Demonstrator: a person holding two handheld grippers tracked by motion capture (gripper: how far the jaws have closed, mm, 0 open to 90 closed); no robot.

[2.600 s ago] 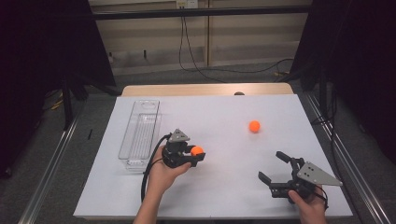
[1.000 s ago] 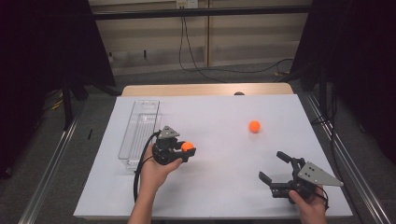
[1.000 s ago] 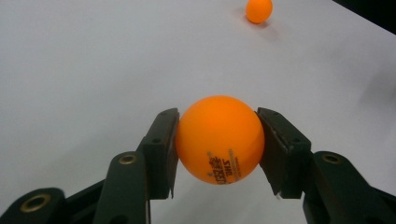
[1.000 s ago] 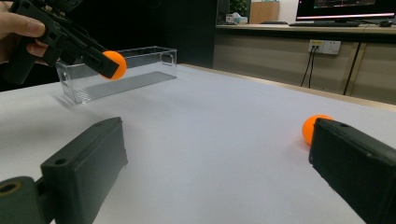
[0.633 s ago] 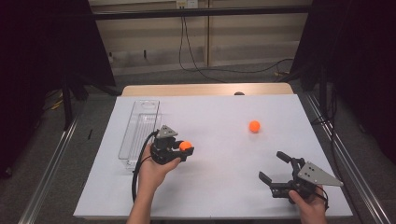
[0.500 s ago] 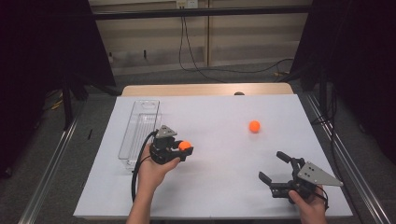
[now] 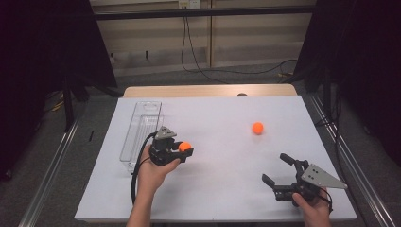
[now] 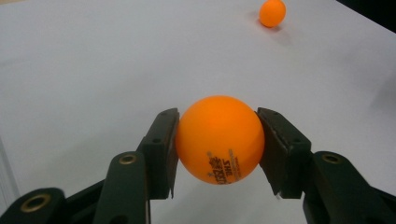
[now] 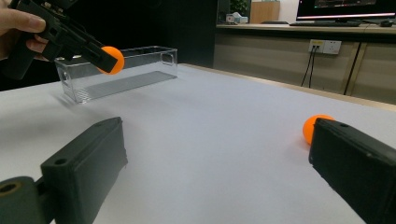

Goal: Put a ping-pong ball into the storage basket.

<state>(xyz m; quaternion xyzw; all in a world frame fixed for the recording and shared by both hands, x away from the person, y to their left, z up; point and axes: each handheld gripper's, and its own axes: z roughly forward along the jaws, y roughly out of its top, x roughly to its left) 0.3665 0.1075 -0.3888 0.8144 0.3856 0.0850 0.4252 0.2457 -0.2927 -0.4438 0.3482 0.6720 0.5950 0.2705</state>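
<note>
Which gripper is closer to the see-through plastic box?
The left. The left gripper, shut on an orange ball, sits just beside the clear plastic box. The right gripper, jaws open, sits at the table's near right corner, far from it.

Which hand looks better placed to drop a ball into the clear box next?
Left. Its gripper is already shut on a ball and hangs right beside the clear box. The right gripper is open, holds nothing, and sits at the table's far side.
</note>
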